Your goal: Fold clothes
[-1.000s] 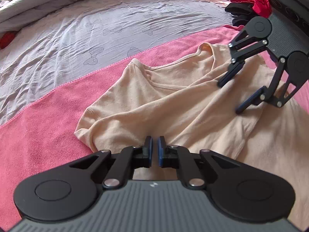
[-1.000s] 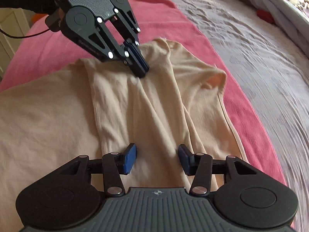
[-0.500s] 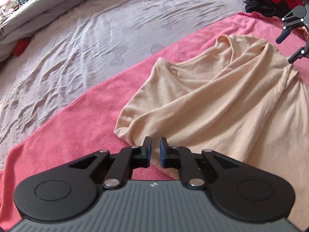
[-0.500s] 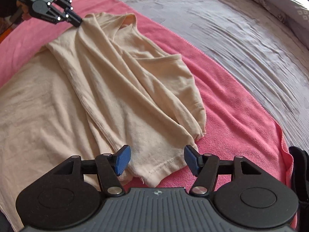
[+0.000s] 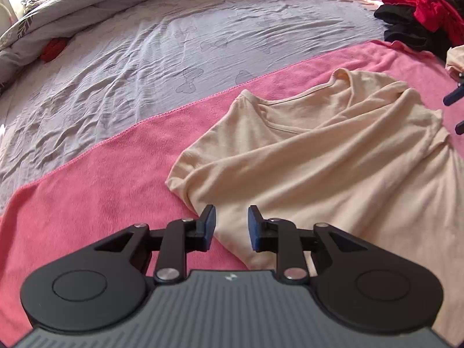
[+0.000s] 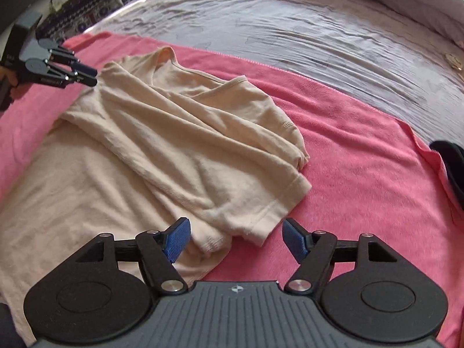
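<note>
With one side of the shirt (image 6: pixel 162 150) lying folded over on the pink towel (image 6: pixel 362 174), both the left gripper (image 5: pixel 229 227) and right gripper (image 6: pixel 236 239) hang open and empty, so I'd smooth that flap flat.

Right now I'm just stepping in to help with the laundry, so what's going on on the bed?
A person with a gripper in each hand is folding a beige T-shirt spread on a pink towel over the bed. One side of the shirt lies folded across the middle. Both grippers are open and holding nothing: the left gripper hovers at the shirt's edge near a sleeve, the right gripper at the hem. A pile of red and black clothes waits nearby.
</note>
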### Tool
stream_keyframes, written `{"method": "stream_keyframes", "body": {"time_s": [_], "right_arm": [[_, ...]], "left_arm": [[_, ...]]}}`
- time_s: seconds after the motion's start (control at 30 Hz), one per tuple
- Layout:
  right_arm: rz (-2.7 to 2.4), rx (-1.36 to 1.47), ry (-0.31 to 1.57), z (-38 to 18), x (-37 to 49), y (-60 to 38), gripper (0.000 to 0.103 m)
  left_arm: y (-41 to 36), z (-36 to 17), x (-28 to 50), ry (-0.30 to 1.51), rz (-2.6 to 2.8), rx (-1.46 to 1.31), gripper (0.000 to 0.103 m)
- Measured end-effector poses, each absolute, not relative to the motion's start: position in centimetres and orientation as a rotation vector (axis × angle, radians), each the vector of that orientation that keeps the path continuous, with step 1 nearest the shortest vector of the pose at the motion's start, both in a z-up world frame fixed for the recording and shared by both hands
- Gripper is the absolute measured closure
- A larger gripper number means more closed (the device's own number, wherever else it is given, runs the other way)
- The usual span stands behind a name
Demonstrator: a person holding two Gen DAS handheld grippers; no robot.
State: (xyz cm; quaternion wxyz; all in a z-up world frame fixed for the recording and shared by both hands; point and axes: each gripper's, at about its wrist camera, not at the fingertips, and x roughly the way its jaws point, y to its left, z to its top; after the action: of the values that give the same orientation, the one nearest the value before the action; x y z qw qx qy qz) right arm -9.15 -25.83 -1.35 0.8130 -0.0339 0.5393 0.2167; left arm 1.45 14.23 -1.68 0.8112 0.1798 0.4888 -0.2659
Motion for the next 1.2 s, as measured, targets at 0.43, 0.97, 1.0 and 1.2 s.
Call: {"method": "stream_keyframes", "body": {"time_s": [0.43, 0.97, 1.0, 1.2], "right_arm": [[0.262, 0.235, 1.365, -0.1, -28.1, -25.0, 0.032], [0.186, 0.313, 1.328, -3.8, -34.4, -24.3, 0.054], [0.178, 0.311, 1.328, -3.9, -34.6, -24.0, 0.054], [0.147, 0.336, 1.344, -4.4, -34.7, -24.0, 0.089]], "left_arm": [[21.7, 1.6, -17.2, 1.376, -0.464, -0.158, 0.046], [25.1, -4.6, -26.0, 1.434, -0.445, -0.266, 0.043], [25.2, -4.9, -26.1, 1.441, -0.461, -0.271, 0.04], [24.9, -4.9, -25.8, 1.439, -0.526, -0.216, 0.06]]}}
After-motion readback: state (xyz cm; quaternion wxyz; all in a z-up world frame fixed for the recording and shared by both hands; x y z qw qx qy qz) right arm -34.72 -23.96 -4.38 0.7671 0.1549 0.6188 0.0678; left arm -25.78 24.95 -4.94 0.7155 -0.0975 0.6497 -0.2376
